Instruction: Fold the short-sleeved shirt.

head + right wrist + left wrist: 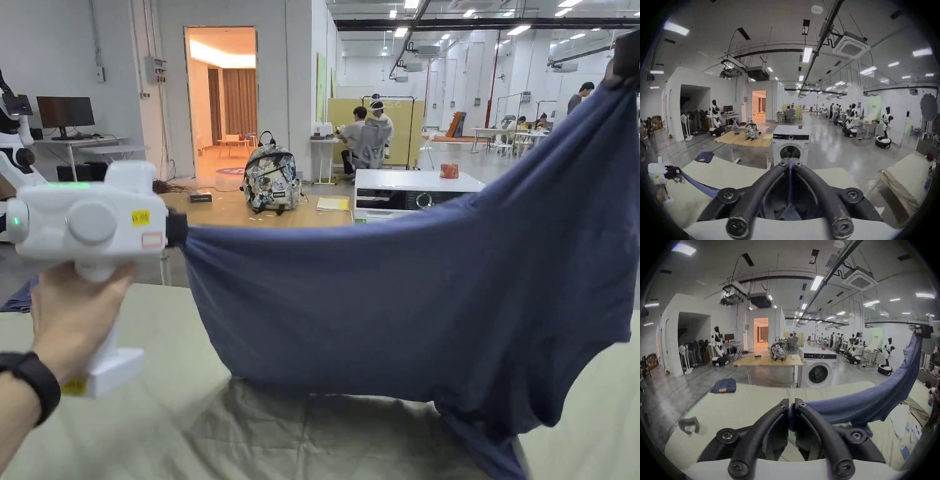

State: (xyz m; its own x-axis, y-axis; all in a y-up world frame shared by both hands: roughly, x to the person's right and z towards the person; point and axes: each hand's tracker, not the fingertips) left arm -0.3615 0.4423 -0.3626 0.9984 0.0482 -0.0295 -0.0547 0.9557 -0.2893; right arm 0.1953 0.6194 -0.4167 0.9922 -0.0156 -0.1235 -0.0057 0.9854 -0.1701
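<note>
Overhead of the pale cloth-covered table [156, 350], the blue short-sleeved shirt [412, 300] hangs stretched in a sagging curve, its lowest folds touching the tabletop. Behind it stand a white washing machine [412, 195] and a wooden table bearing a patterned backpack [271, 178]. Each end is pinched between closed jaws: the left gripper [791, 408] low, the right gripper [790, 164] raised higher.
</note>
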